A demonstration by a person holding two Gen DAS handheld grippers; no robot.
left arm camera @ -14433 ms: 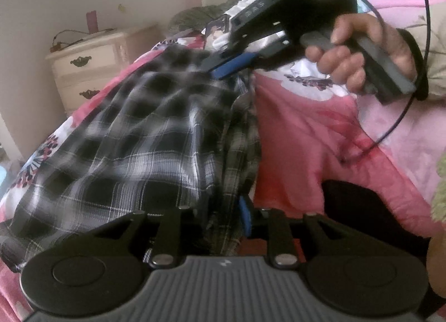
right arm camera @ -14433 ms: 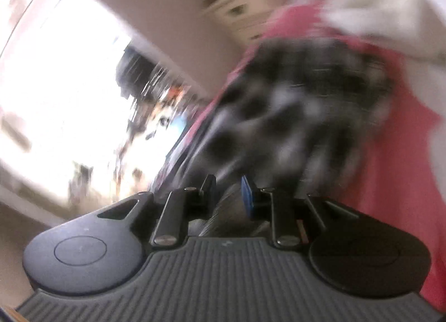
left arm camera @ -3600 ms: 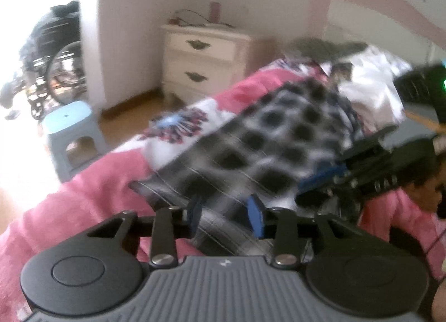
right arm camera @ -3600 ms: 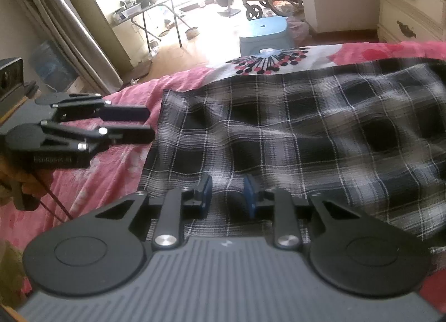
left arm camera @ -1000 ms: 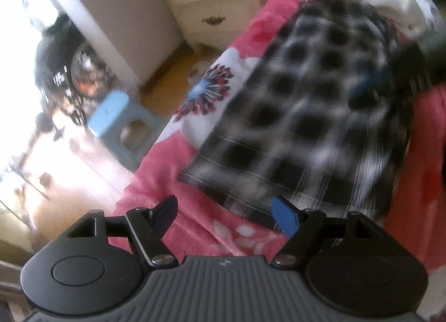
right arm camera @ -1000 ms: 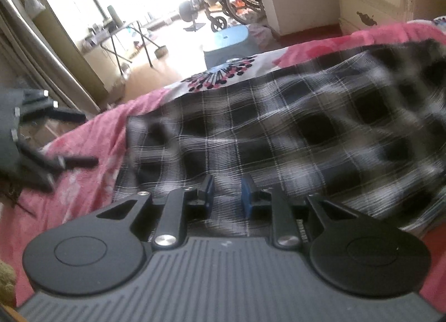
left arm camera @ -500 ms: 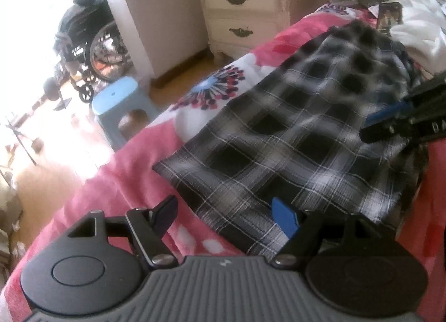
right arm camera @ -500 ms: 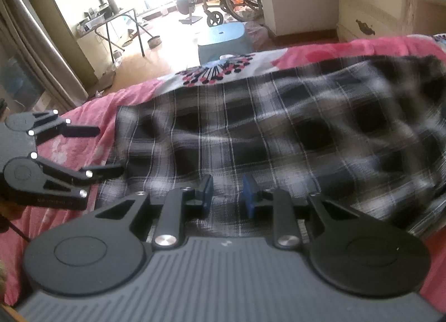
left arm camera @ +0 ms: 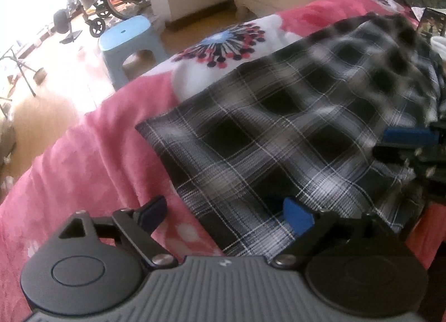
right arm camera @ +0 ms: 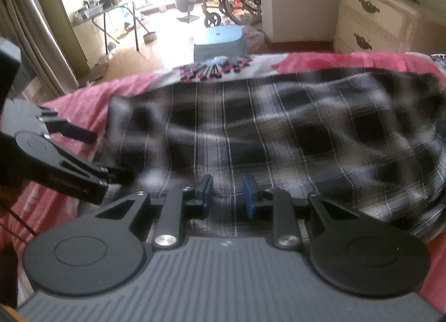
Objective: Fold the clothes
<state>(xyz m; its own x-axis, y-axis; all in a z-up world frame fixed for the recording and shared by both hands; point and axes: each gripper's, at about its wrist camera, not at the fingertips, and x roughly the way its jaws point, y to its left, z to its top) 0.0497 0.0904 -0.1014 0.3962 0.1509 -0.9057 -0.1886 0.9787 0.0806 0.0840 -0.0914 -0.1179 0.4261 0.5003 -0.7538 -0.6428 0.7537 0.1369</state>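
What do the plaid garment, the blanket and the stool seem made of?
Plaid garment: thin woven cloth, likely cotton or flannel, matte; it drapes and creases. Blanket: pink plush fleece, fuzzy nap. Stool: moulded blue plastic, smooth with slight sheen.

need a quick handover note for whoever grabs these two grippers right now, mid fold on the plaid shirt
Left gripper: jaws opening wide, nothing pinched; it hangs over the near edge of the plaid shirt, one finger above the cloth, the other above the pink blanket.
Right gripper: jaws narrow, low over the shirt's near edge; whether cloth is pinched cannot be told.
Shirt: spread fairly flat on the blanket on the bed, already narrowed to a long panel. A blue stool and a white dresser stand beyond the bed.
Left to do: probably grip the near end with both grippers, fold it toward the far end, then smooth.
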